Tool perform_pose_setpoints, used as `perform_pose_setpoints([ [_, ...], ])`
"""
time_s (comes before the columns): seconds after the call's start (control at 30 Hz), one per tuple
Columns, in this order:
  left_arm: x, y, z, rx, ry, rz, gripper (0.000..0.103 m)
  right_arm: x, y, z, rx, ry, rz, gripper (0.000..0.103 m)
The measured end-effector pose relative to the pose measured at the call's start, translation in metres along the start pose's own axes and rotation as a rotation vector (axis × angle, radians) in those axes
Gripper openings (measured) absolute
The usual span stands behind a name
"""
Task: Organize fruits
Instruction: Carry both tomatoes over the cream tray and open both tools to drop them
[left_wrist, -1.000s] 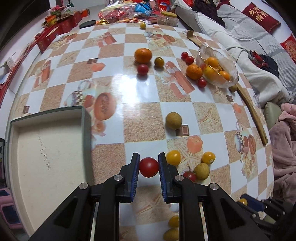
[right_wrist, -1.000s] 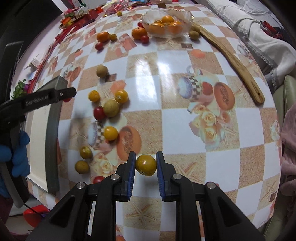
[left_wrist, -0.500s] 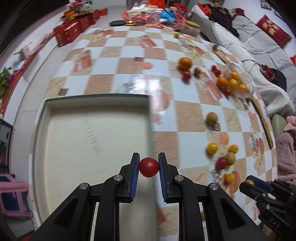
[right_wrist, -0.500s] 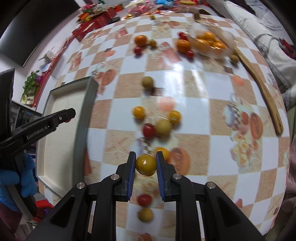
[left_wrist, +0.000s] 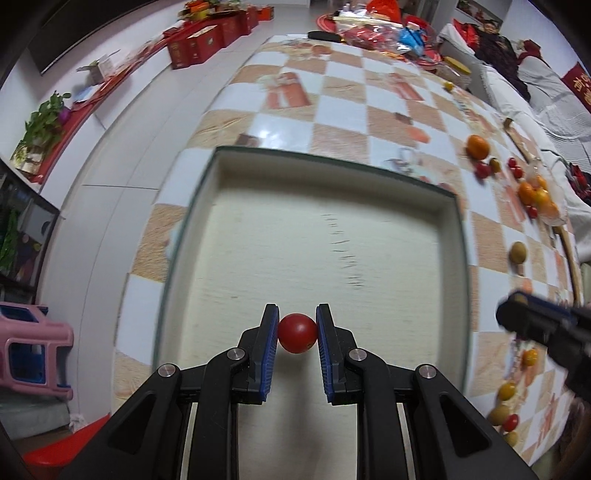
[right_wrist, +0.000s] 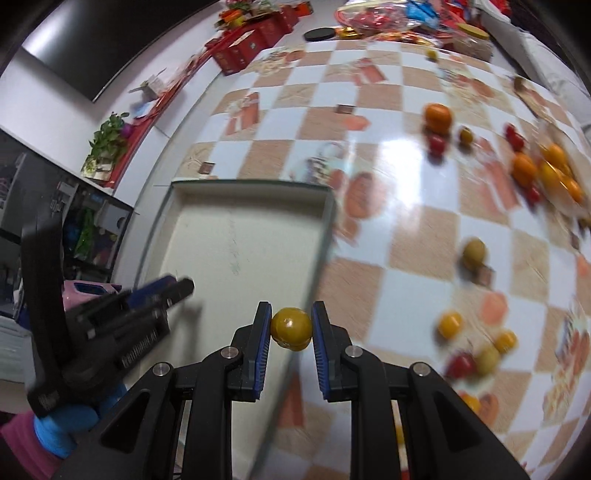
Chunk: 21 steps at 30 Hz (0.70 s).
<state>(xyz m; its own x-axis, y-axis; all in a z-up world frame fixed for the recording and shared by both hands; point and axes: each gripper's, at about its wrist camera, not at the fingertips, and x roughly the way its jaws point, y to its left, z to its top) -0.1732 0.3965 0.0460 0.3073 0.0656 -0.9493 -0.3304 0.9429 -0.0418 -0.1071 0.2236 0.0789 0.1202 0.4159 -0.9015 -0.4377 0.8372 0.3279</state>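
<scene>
Left wrist view, item one: my left gripper (left_wrist: 297, 334) is clamped on a red cherry tomato (left_wrist: 297, 333), held over the pale floor of the shallow tray (left_wrist: 452, 236). Item two, right wrist view: my right gripper (right_wrist: 291, 329) pinches a yellow tomato (right_wrist: 291, 328) above the tray's right wall (right_wrist: 320, 254). Item three: loose fruit, blurred, lies scattered on the checkered tablecloth (right_wrist: 402, 236) right of the tray, including an orange (right_wrist: 438, 117) far off.

tray (left_wrist: 456, 236) on table (left_wrist: 343, 110), fruits (left_wrist: 517, 253) right
</scene>
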Motion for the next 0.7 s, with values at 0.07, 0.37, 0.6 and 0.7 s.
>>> perform_pose_setpoints([
  [0.07, 0.004, 0.005, 0.0, -0.005, 0.005, 0.005, 0.022, 0.012, 0.008, 0.012, -0.012, 0.008, 0.003, 0.024],
  [0.37, 0.017, 0.013, -0.006, -0.002, 0.018, 0.013, 0.022, 0.06, 0.03, 0.041, -0.102, 0.061, -0.065, 0.024],
  [0.6, 0.018, 0.012, -0.013, 0.027, -0.001, -0.004, 0.023, 0.084, 0.035, 0.039, -0.16, 0.109, -0.115, 0.025],
  [0.7, 0.017, 0.013, -0.013, 0.027, 0.003, -0.015, 0.025, 0.084, 0.037, 0.039, -0.168, 0.109, -0.103, 0.039],
])
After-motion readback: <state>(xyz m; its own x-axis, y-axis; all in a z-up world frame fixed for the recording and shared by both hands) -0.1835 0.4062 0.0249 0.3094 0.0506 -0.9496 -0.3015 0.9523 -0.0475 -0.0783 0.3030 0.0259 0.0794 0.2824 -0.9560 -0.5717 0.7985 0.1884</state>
